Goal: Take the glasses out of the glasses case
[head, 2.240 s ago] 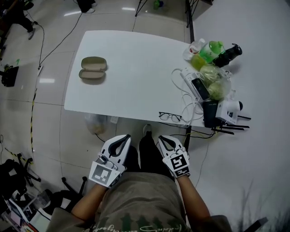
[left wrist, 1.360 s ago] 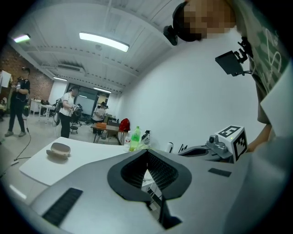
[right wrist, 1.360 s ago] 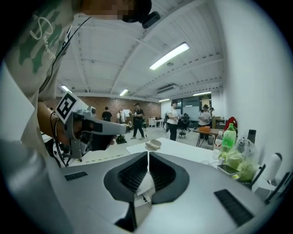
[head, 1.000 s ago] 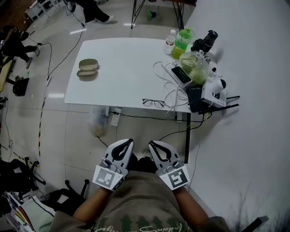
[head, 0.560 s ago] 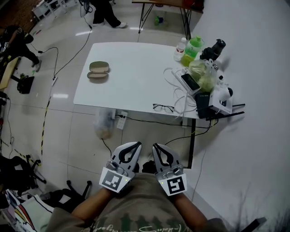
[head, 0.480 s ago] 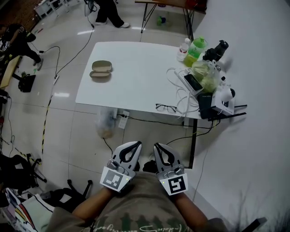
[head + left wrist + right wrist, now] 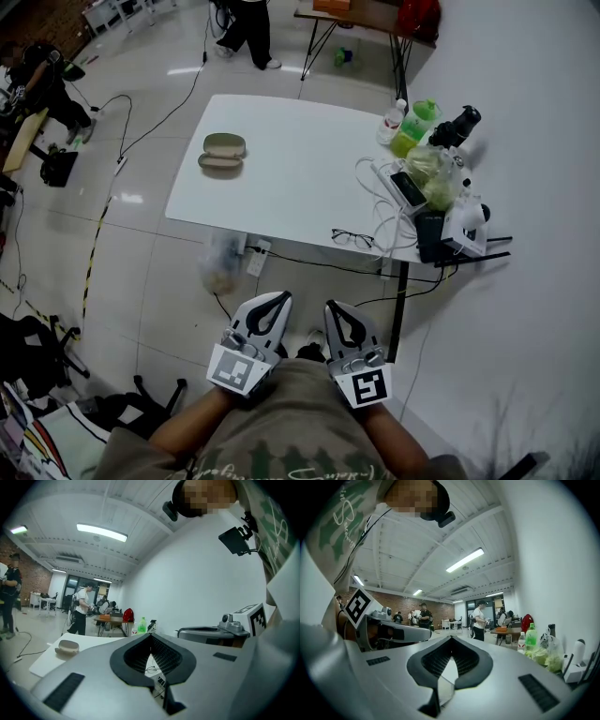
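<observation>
I hold both grippers low in front of me, off the worktop (image 7: 291, 169). The left gripper (image 7: 275, 300) has its fingers clenched tip to tip on nothing, and the right gripper (image 7: 334, 308) likewise. The glasses case (image 7: 222, 152) lies open towards the worktop's far left; the glasses (image 7: 352, 238) rest at its near edge, well apart from the case.

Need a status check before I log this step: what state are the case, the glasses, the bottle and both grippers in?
glasses case: open, lying on the table.
glasses: out of the case, lying near the table's near edge, well apart from the case.
green bottle: upright.
left gripper: jaws together, holding nothing, short of the table.
right gripper: jaws together, holding nothing, short of the table.
</observation>
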`<state>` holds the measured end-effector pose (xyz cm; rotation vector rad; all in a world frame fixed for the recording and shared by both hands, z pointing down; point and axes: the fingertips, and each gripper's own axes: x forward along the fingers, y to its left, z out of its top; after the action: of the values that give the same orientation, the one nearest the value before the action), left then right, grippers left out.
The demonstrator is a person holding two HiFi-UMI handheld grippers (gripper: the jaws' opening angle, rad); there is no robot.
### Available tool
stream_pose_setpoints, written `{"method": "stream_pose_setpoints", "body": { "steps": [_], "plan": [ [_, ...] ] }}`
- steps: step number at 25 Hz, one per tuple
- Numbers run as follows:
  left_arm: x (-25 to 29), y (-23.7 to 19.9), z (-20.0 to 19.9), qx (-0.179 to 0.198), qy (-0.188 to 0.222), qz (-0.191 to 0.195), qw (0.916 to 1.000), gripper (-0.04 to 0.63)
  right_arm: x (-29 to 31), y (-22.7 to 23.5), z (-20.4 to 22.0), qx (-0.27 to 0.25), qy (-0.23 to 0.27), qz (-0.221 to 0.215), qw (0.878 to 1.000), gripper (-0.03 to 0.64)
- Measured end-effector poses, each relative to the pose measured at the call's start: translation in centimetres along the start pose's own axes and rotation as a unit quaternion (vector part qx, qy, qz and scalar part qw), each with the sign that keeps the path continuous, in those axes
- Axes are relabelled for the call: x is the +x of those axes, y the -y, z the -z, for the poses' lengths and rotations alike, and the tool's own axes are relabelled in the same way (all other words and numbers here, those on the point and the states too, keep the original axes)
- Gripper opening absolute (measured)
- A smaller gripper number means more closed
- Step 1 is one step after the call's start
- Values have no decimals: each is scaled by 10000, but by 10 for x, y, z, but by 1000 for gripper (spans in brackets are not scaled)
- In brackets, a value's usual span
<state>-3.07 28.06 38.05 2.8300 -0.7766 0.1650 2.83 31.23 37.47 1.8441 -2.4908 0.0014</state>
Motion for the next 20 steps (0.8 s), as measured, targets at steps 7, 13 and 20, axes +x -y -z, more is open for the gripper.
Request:
{"method": "stream_pose_setpoints", "body": {
  "steps": [7, 13, 20],
  "plan": [
    [-5, -1, -4, 120, 103, 110, 9998, 9, 3, -8, -8, -159, 135, -64, 9998, 12],
    [-10, -2, -6, 131, 150, -3, 9998, 9, 1, -9, -9, -174, 169, -50, 9997, 12],
    [-21, 1, -1, 105, 110, -98, 9998, 9, -5, -15, -5, -129, 54, 6, 9999, 12]
  ]
}}
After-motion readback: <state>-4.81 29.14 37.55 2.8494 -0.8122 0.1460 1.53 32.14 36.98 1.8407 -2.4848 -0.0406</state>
